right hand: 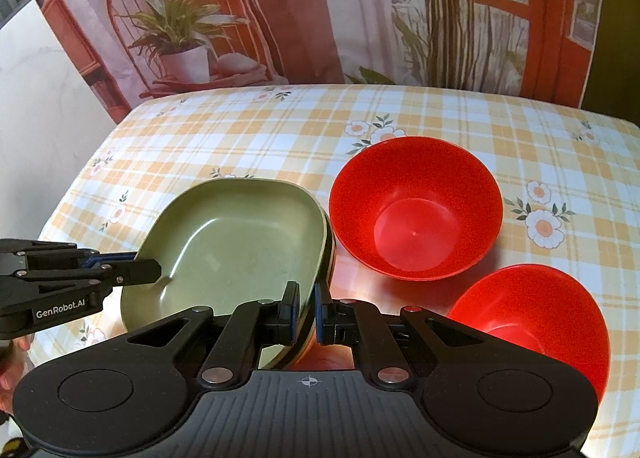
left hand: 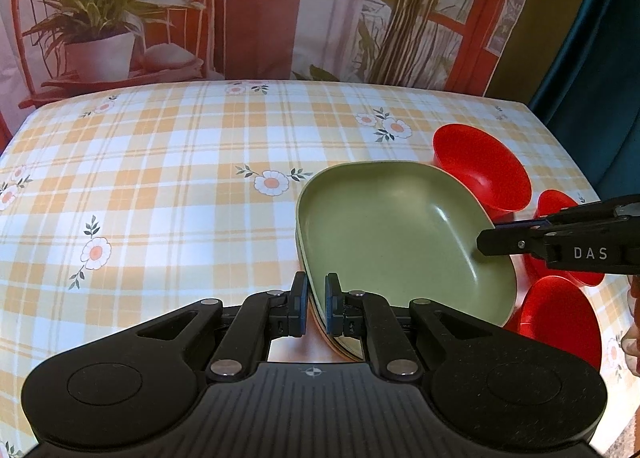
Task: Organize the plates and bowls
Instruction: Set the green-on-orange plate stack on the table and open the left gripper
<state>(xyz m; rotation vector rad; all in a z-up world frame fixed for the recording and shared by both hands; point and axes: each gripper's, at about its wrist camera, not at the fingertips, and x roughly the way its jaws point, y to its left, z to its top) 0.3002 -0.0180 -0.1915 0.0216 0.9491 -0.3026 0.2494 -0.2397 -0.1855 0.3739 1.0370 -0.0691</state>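
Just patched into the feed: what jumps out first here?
A stack of plates, green plate on top, sits on the plaid floral tablecloth, clamped at opposite rims by the left gripper and right gripper. Beside it on the right gripper's side stand bright red bowls.

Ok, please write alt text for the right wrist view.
Both tongs, right and left, are shut on opposite rims of a green plate stack. Two empty red bowls stand right of it on a checked floral tablecloth.
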